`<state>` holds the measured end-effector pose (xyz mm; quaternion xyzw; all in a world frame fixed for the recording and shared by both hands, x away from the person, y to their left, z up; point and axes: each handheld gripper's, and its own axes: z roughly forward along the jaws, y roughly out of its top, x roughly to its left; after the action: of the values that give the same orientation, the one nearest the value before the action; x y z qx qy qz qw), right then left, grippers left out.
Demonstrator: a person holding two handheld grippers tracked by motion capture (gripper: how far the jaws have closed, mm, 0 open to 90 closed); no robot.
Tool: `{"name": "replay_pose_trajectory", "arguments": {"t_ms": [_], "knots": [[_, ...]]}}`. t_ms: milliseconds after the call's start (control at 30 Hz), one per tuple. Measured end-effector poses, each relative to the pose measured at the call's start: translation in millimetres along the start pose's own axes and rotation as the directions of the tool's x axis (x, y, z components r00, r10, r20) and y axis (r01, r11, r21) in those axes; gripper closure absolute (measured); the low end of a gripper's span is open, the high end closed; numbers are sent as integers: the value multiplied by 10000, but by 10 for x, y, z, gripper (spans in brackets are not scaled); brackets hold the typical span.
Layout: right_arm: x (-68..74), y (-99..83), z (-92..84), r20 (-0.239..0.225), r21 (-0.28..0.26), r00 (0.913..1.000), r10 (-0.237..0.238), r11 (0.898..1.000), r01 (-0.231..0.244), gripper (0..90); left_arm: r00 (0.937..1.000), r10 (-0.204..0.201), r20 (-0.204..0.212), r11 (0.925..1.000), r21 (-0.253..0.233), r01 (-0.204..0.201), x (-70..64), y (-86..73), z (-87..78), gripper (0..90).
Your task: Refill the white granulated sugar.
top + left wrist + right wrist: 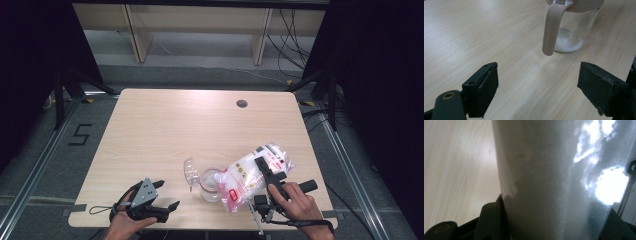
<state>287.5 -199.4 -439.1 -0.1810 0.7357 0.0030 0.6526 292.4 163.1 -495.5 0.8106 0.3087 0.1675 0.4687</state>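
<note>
I see the pale wood worktop [150, 130] taking up most of the high view, with a small round hole [242, 103] near its far edge at about one o'clock. Next in size is the clear plastic bag [252, 175] of white powder, lying tilted at about five o'clock, its red-labelled lower end reaching over the mouth of the glass jar [210, 184]. My right hand-held gripper [264, 167] has its jaws roughly half open and closed on that bag; in the right gripper view the bag [554, 182] sits pressed between them. The jar stands upright just left of the bag, its hinged lid [190, 171] flipped open at its nine o'clock side. In the left gripper view the jar [571, 27] shows a thin layer of white powder at its bottom and a beige strap [551, 30] hanging down its side. My left hand-held gripper [162, 196] rests at seven o'clock, jaws wide apart and holding nothing, well short of the jar.
</note>
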Motion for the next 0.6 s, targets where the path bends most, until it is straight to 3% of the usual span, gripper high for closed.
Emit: {"name": "replay_pose_trajectory", "arguments": {"t_ms": [67,100,133,167,267,333,467,500,600], "knots": [[7,-29,-15,-128,174,9999,-83,9998,85,506,9999,97,-61,9999,-36,-97,-1,0,1,164],[31,-58,-24,-20,175,10000,31,9998,-30,506,9994,334,-41,9994,-29,-335,14,6,0,163],[31,-58,-24,-20,175,10000,31,9998,-30,506,9994,334,-41,9994,-29,-335,14,6,0,164],[25,-64,-36,25,223,9999,-141,9997,141,506,10000,-14,-97,10000,-49,14,-8,-1,1,164],[38,-91,-80,37,237,9999,-126,9996,126,507,9994,322,-111,9995,-20,-322,14,7,-13,164],[51,-93,-91,0,295,10000,48,9996,-48,507,9995,310,-115,9995,-13,-310,13,7,-13,163],[45,-64,-129,7,210,10000,-76,9998,76,508,9992,384,-135,9993,12,-384,16,10,-17,163],[27,-38,-130,72,95,9995,-307,9995,307,507,9992,362,-153,9993,21,-362,19,9,-17,163],[29,-16,-128,65,71,9998,-174,9998,174,507,9994,326,-122,9995,-13,-327,13,8,-14,163]]}}
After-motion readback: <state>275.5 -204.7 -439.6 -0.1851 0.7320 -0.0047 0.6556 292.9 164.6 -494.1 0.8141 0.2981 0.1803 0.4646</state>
